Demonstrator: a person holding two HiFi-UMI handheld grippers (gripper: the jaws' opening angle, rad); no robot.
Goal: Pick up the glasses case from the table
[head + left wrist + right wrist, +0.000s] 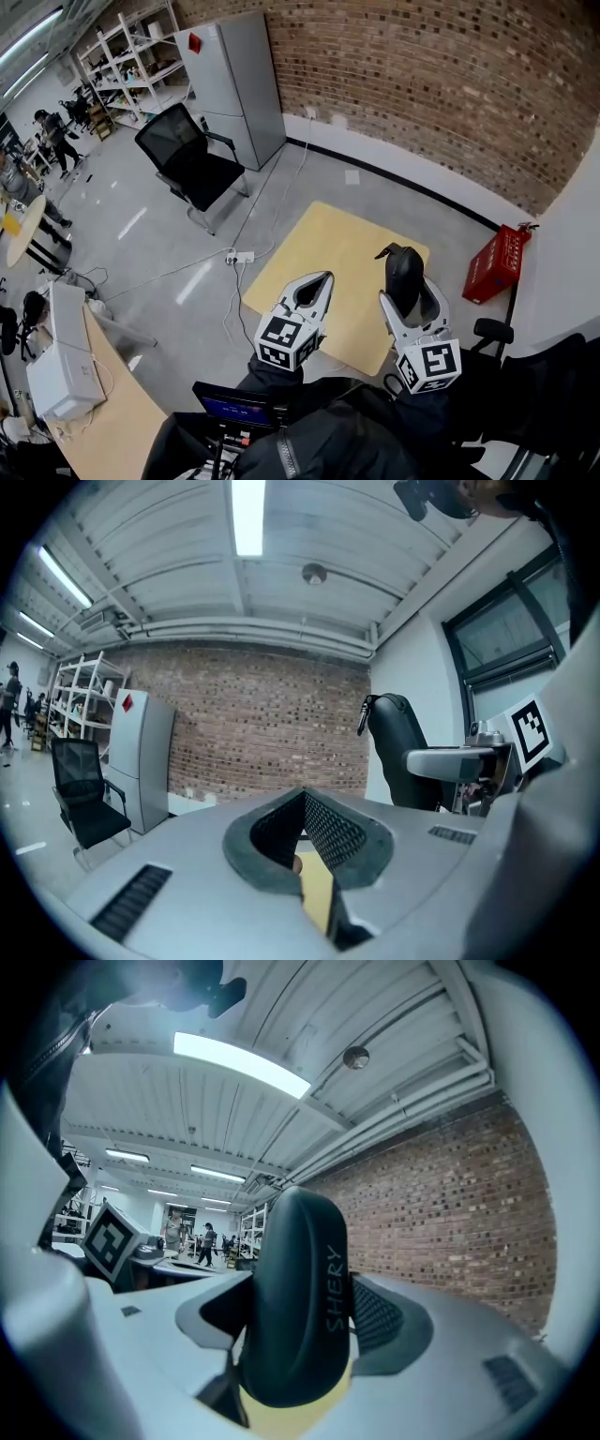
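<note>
The black glasses case (403, 277) stands upright between the jaws of my right gripper (405, 298), which is shut on it, held above the far right part of the small yellow table (328, 253). In the right gripper view the case (295, 1307) fills the jaw gap and shows the print "SHERY". My left gripper (314, 286) hovers over the table's near left part, its jaws closed together on nothing. The left gripper view shows its own closed jaw tips (305, 841), with the held case (398, 752) off to the right.
A black office chair (187, 159) and a grey cabinet (234, 84) stand beyond the table at the left. A red crate (497, 262) sits by the right wall. Cables and a power strip (239, 256) lie on the floor. A wooden desk (103, 412) is at the near left.
</note>
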